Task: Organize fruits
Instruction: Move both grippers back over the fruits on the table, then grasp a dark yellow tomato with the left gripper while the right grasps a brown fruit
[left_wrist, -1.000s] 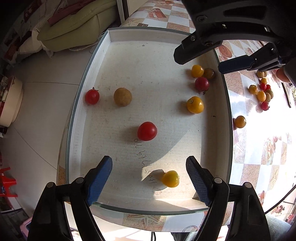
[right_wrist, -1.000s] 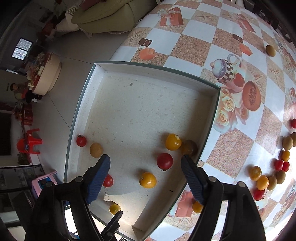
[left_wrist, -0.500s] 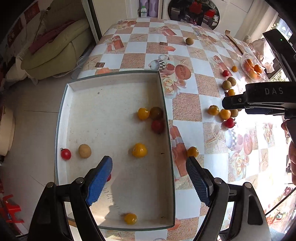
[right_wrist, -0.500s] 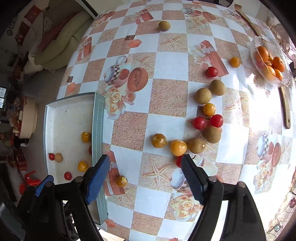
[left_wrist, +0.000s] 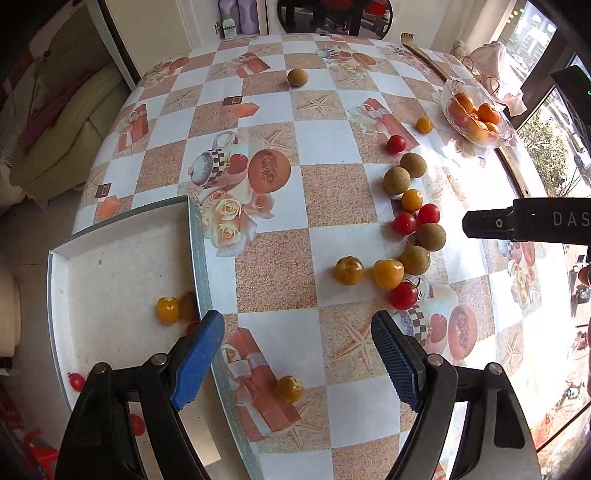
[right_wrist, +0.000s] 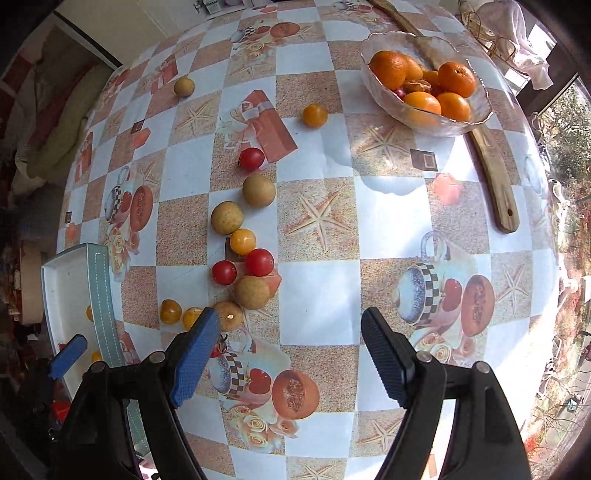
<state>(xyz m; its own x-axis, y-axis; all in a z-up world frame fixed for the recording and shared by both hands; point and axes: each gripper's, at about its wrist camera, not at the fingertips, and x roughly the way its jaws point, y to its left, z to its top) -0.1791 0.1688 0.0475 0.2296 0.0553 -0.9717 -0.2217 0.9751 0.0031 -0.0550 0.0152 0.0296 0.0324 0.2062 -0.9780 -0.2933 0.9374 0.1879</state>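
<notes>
Fingers (left_wrist: 393, 354) of both grippers, spread and empty, have swung from tray (left_wrist: 122, 221) to scattered fruits (right_wrist: 240, 266).

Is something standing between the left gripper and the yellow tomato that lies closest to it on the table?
Nothing visible does. The yellow tomato lies alone on the tablecloth, right between the open fingers of the left gripper, beside the tray.

A home: sofa (left_wrist: 62, 122) beside patterned dining table (left_wrist: 332, 206).

white "DAS" on the right tool (left_wrist: 528, 223) (letters cut off at frame edge)
</notes>
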